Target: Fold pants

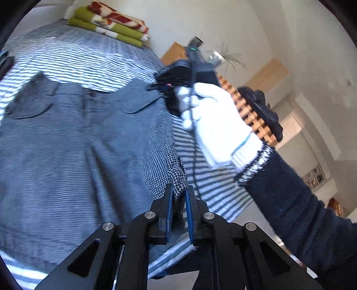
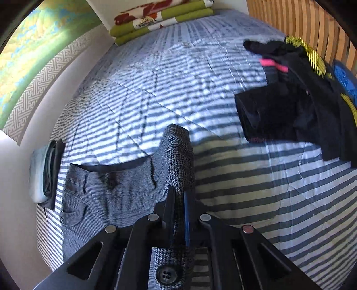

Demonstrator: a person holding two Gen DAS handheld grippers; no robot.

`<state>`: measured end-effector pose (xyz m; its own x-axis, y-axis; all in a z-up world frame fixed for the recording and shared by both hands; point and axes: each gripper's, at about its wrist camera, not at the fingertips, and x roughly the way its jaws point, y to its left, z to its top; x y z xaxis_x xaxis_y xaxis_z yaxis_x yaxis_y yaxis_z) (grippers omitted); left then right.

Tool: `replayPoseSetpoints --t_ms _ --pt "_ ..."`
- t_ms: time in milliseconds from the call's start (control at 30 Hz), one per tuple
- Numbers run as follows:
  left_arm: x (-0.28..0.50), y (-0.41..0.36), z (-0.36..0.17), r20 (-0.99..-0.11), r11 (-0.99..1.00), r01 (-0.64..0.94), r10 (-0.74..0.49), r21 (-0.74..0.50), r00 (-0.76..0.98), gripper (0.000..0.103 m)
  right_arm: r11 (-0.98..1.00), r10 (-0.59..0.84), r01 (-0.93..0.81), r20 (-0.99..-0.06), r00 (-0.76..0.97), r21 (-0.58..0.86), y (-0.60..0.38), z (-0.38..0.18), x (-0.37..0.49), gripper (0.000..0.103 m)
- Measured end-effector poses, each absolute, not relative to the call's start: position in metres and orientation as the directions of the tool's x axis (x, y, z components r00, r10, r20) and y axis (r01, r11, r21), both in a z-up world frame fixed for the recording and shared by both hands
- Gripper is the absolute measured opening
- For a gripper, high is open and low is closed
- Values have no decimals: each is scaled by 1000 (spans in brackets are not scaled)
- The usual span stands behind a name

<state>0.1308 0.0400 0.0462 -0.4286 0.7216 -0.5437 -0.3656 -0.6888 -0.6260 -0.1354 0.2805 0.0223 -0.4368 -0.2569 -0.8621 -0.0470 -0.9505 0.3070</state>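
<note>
Grey houndstooth pants [image 1: 78,142] lie spread on a blue-and-white striped bed cover [image 1: 89,60], waistband toward the far end. My left gripper [image 1: 179,196] is shut on the pants' right side edge, the cloth pinched between its blue pads. In the left wrist view a white-gloved hand [image 1: 214,125] holds my right gripper [image 1: 166,85] at the waistband's right corner. In the right wrist view my right gripper [image 2: 178,198] is shut on that waistband corner of the pants [image 2: 107,196], which rises in a ridge in front of the fingers; a dark button [image 2: 166,274] shows below.
Folded green, red and white blankets [image 1: 111,22] are stacked at the bed's far end. A heap of dark clothes [image 2: 290,98] lies at the right by a wooden slatted frame [image 2: 296,20]. A folded pale and dark stack [image 2: 44,171] sits at the left edge beside the wall.
</note>
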Motion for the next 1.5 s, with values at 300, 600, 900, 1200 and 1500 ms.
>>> replayPoseSetpoints --t_ms 300,600,900,1200,1500 --pt "173 -97 18 -538 -729 -130 601 -672 -591 10 -962 -273 122 -838 -472 244 142 65 -140 5" --pt "214 -184 -17 -561 -710 43 515 -703 -648 9 -953 -241 272 -875 -421 132 0 34 -145 4" --pt "235 -225 -42 -578 -688 120 487 -716 -655 9 -952 -179 300 -910 -373 65 -65 -7 -155 4" --pt "245 -222 -45 -609 -696 159 468 -701 -641 9 -932 -187 358 -926 -329 61 -92 -32 -161 9" --pt "255 -224 -4 -663 -785 185 343 -592 -666 27 -863 -439 412 -838 -323 293 -50 30 -144 39"
